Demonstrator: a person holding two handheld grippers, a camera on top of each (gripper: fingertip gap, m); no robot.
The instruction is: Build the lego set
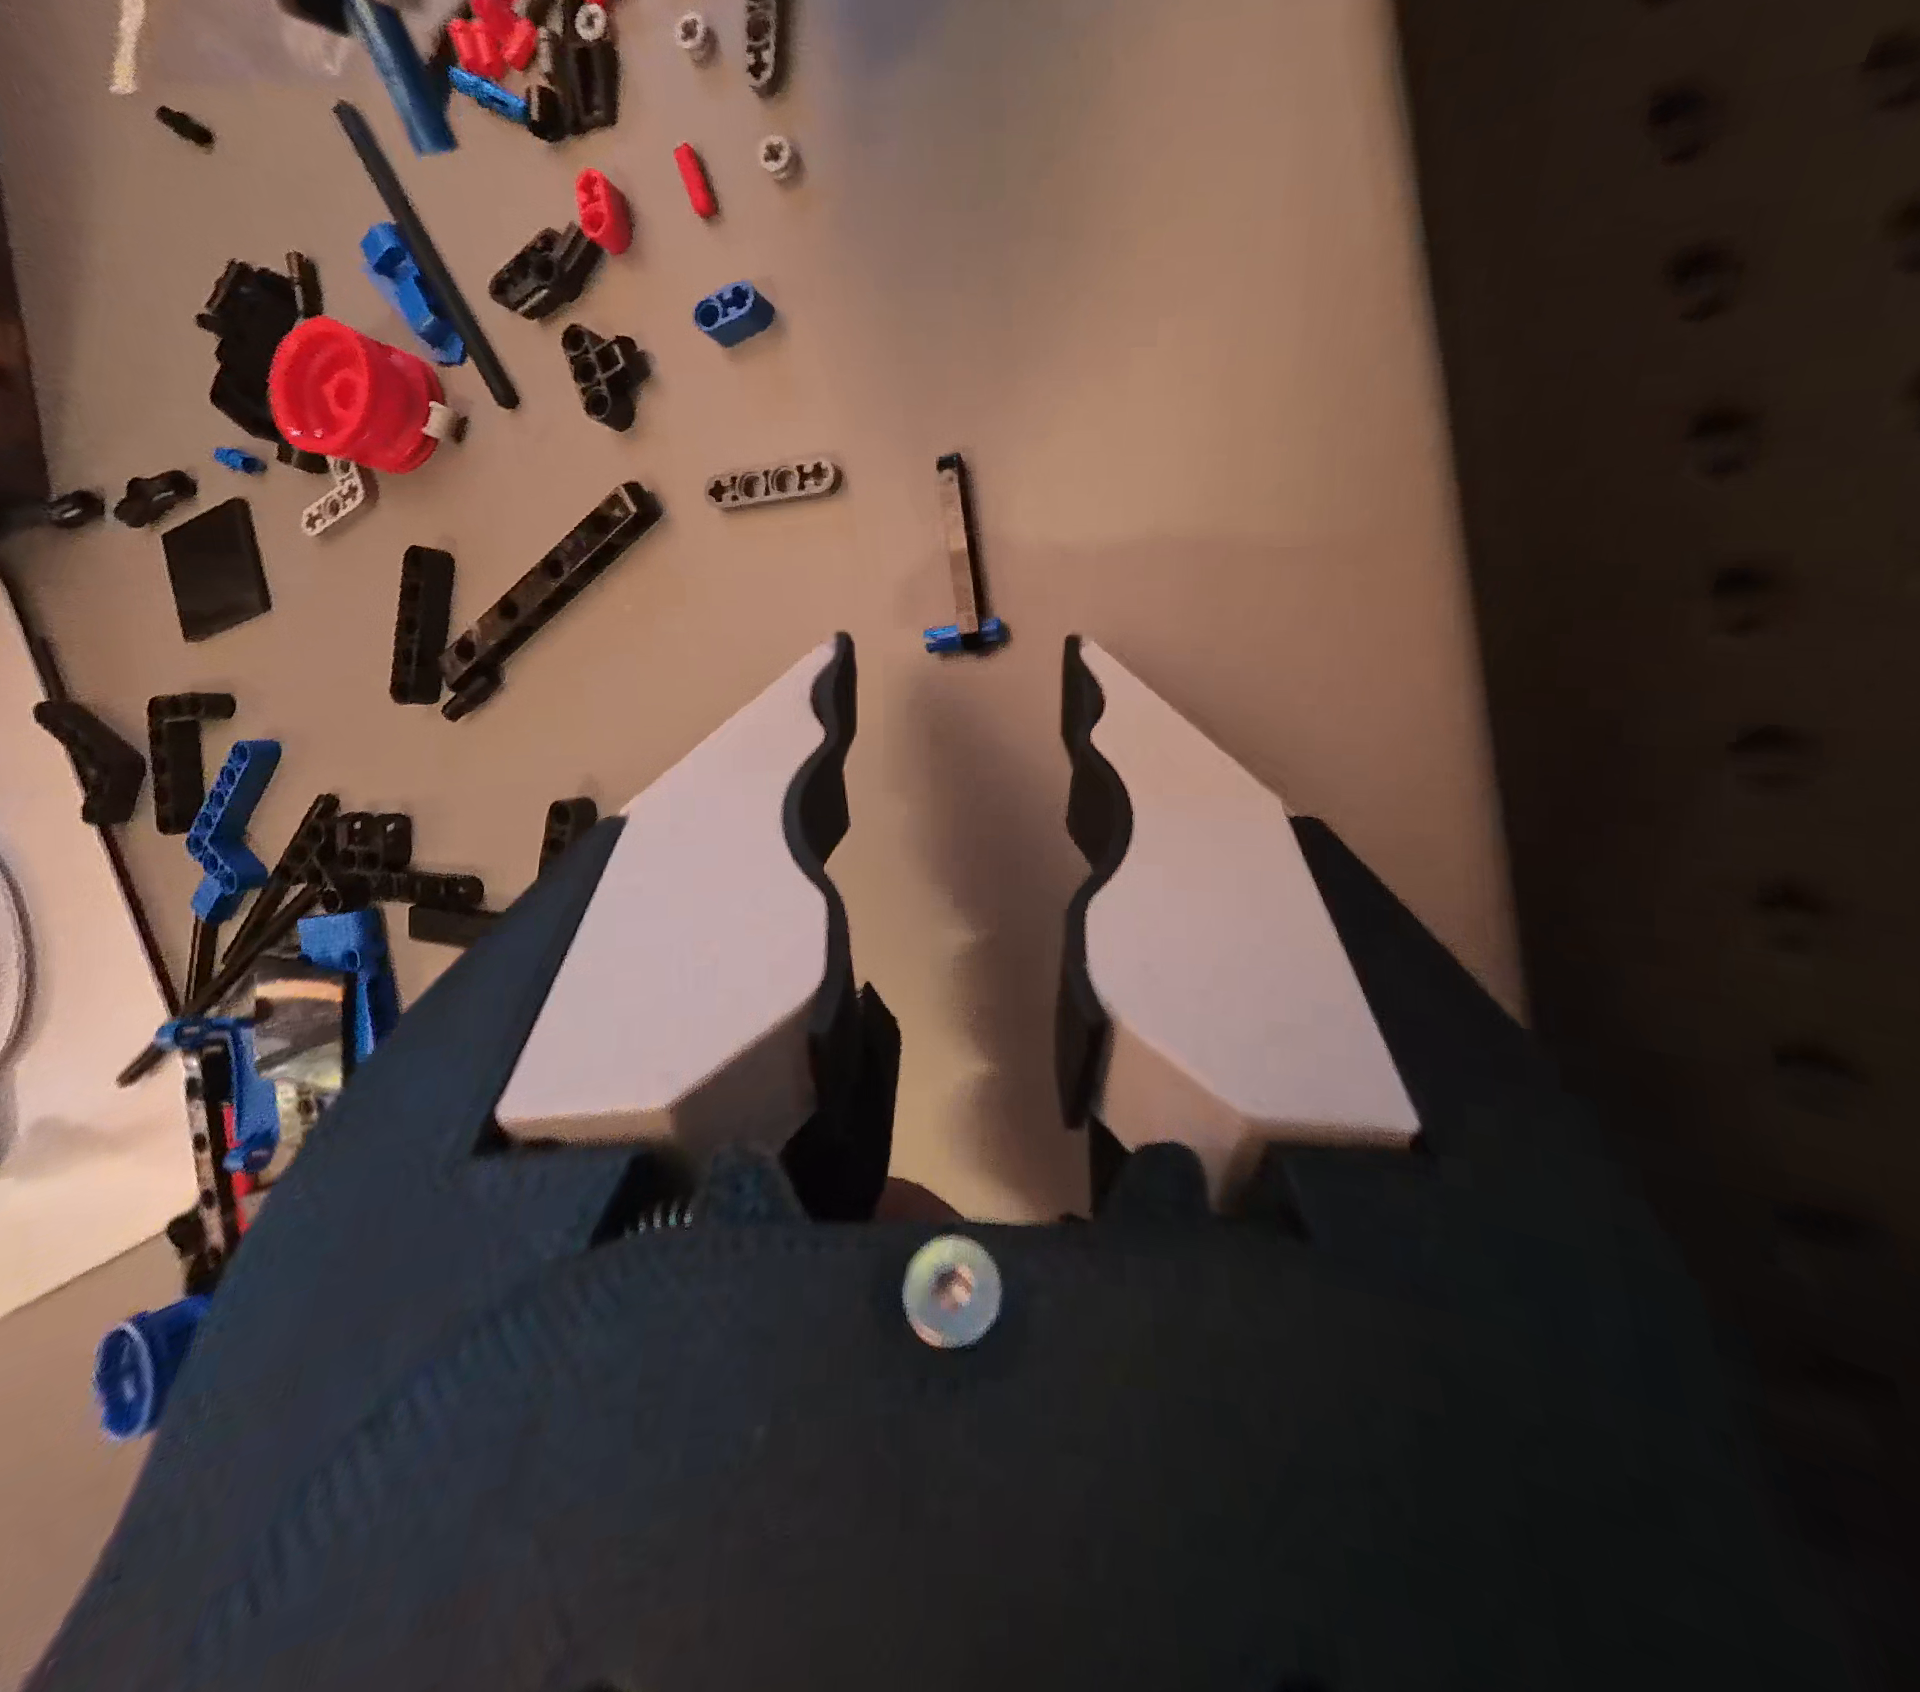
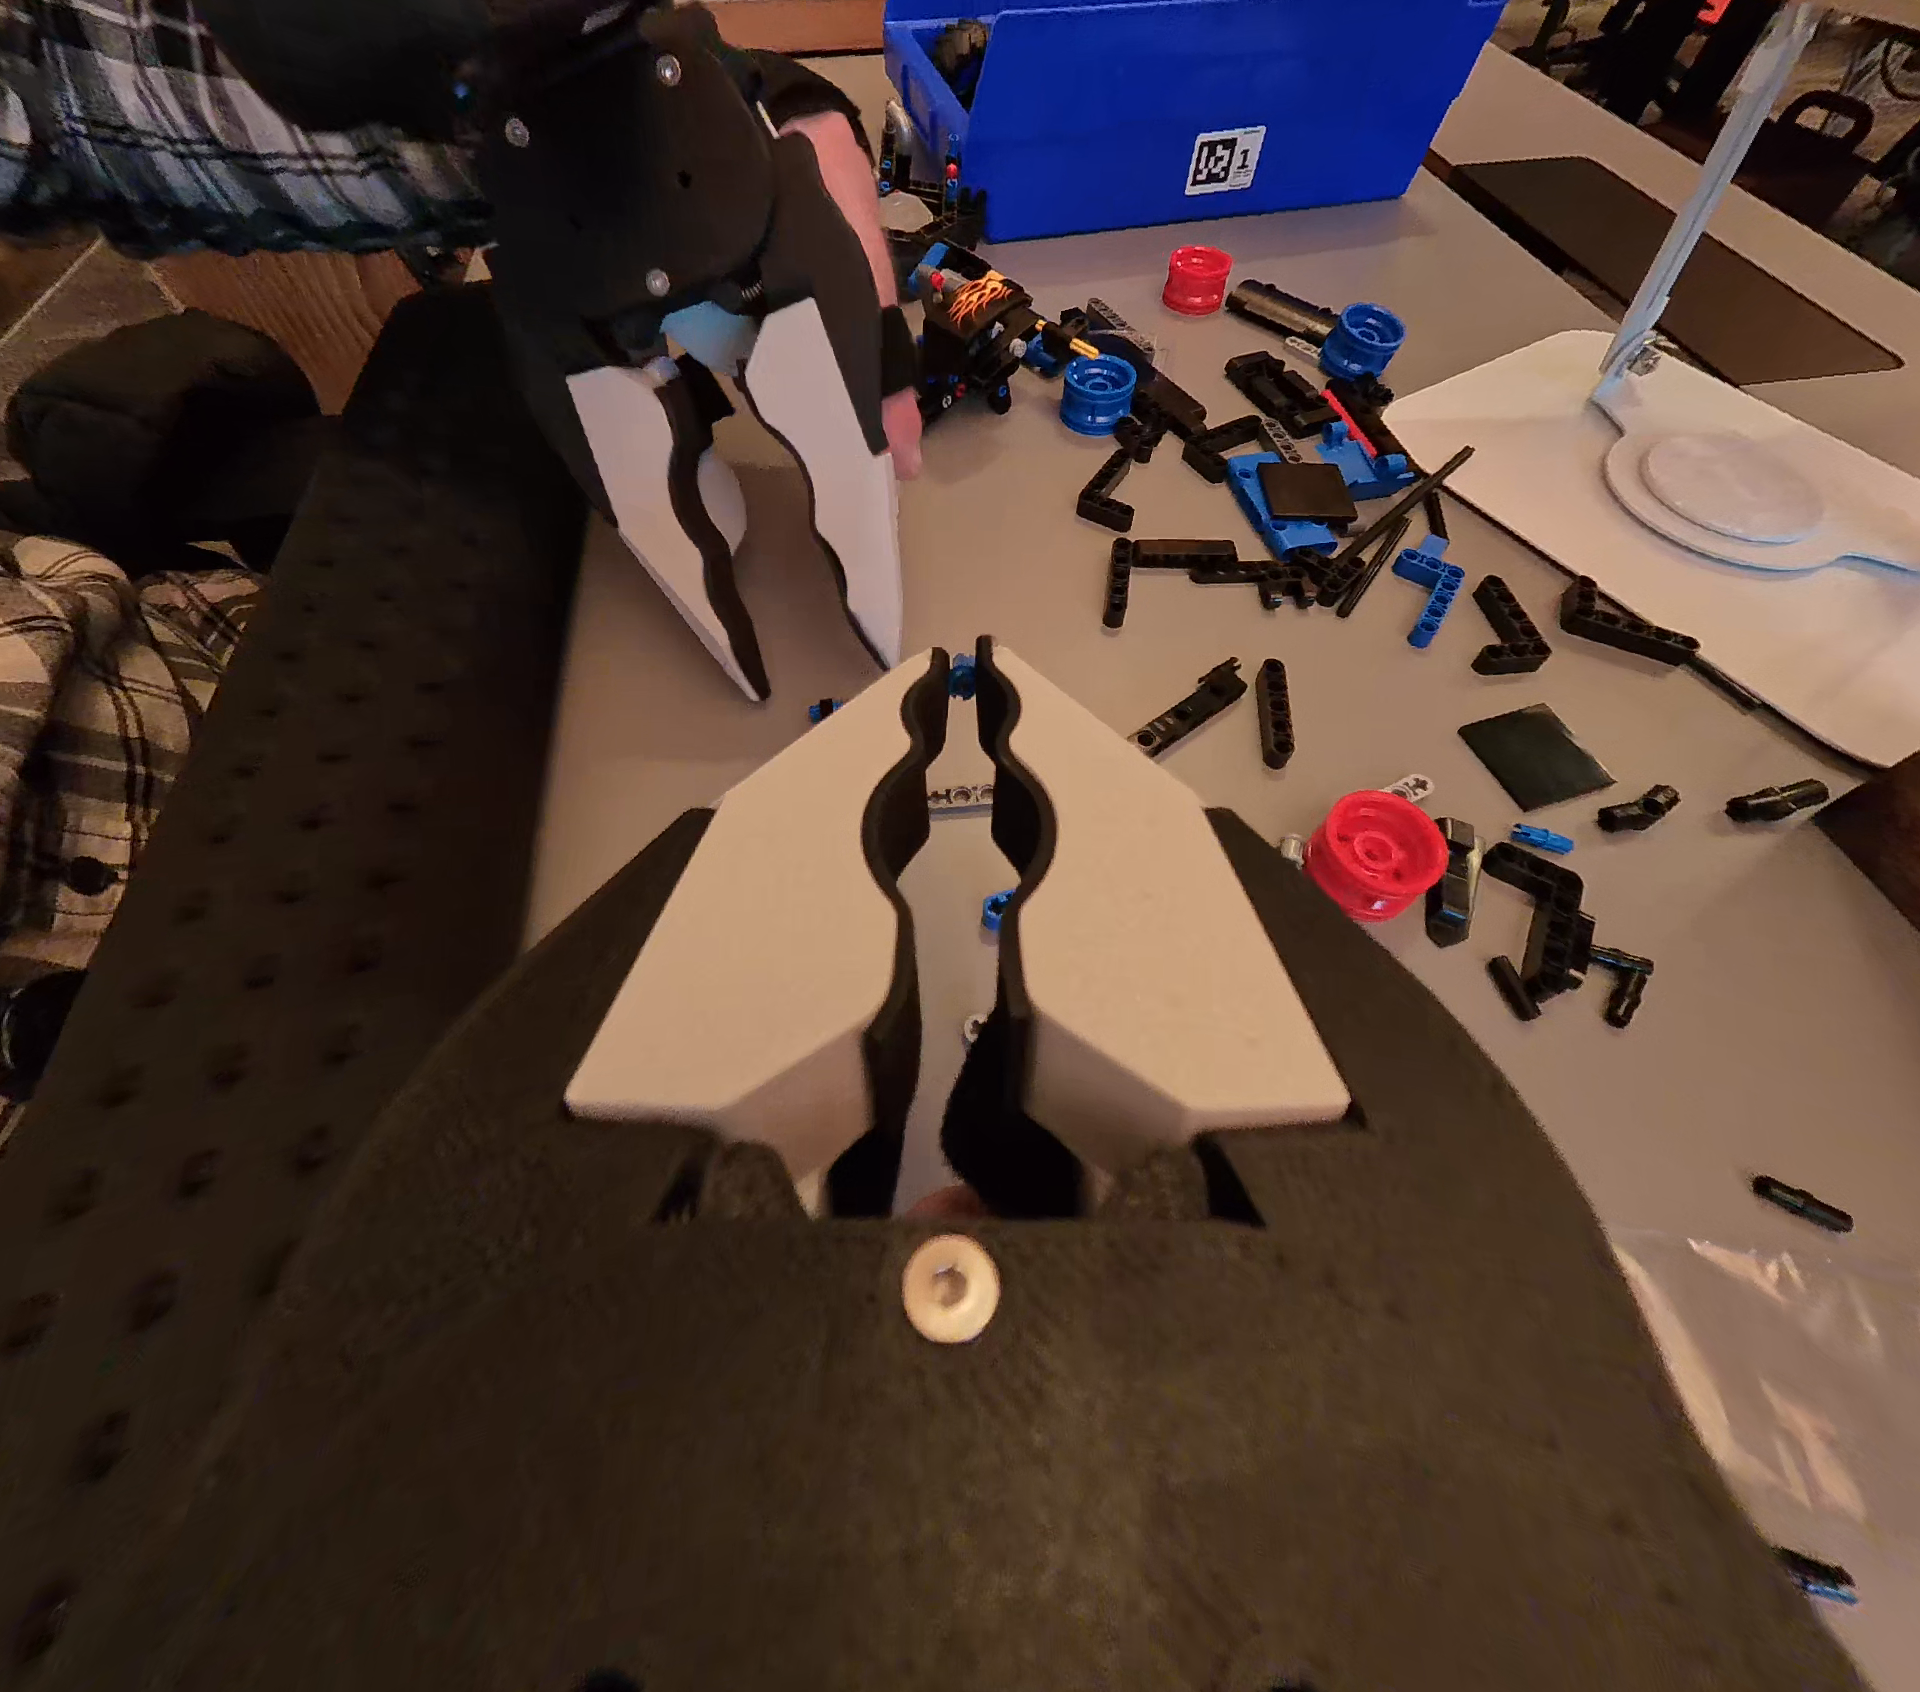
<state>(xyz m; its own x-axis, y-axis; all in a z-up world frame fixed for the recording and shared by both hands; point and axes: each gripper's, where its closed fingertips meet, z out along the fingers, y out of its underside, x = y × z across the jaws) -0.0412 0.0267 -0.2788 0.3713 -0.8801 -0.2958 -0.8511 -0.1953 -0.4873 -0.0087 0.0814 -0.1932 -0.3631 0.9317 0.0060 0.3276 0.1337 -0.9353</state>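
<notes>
My left gripper (image 1: 958, 650) is open and empty, pointing down at the grey table. Just beyond its tips lies a thin black beam (image 1: 961, 546) with a blue pin (image 1: 966, 634) through its near end. In the right wrist view the left gripper (image 2: 823, 676) stands tips-down on the table, held by a hand. My right gripper (image 2: 962, 663) is nearly closed, with a small blue piece (image 2: 961, 678) between its tips. Loose black, blue and red Lego parts are scattered around, including a red wheel (image 1: 343, 395), which also shows in the right wrist view (image 2: 1371, 853).
A blue bin (image 2: 1195, 115) stands at the back. A partly built model with a flame sticker (image 2: 982, 333) sits in front of it. A white lamp base (image 2: 1714, 489) is at the right. Black perforated foam (image 2: 312, 707) runs along the table's left edge. My right tips are roughly 12 centimetres from the red wheel (image 1: 343, 395). Seen from the right wrist view (image 2: 1360, 835) as well.
</notes>
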